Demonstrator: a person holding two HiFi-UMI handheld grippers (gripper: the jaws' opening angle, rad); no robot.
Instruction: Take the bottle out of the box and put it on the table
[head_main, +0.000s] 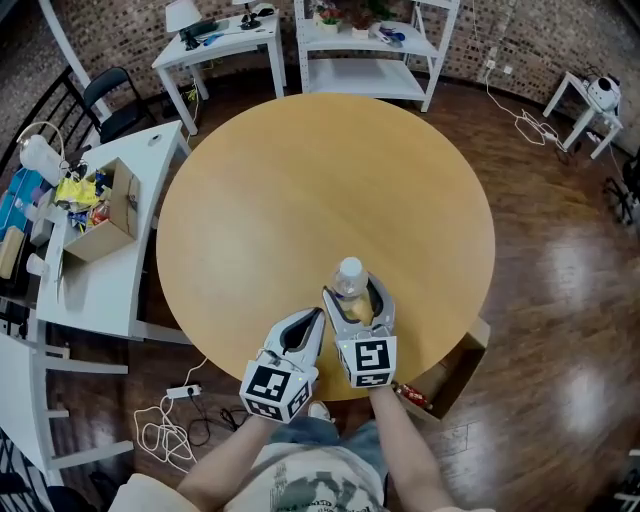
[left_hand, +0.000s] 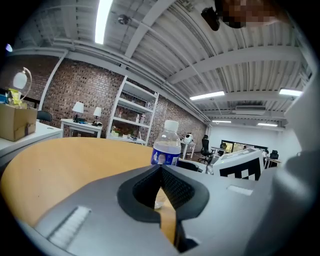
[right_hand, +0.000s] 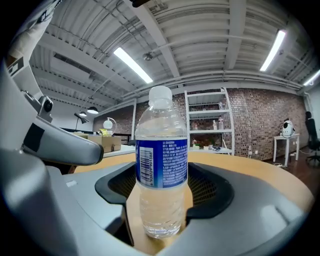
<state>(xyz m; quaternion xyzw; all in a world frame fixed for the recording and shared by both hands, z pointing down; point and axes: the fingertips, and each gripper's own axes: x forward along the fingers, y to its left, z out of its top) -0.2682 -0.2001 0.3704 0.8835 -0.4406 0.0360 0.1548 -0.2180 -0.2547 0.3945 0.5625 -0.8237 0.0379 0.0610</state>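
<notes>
Standing by the table (head_main: 300, 180) edge, the bottle (head_main: 351, 280) is loose between the wide-open jaws of the right hand-held gripper (head_main: 357, 300)

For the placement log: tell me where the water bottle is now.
Head view: the water bottle stands upright on the round table by its near edge, between the open jaws of the right claw, left claw at its left.

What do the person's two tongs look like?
The left tongs and right tongs are grey shells with black textured linings. Each carries a cube of black-and-white square markers at the back. The person wears a pale printed shirt.
</notes>
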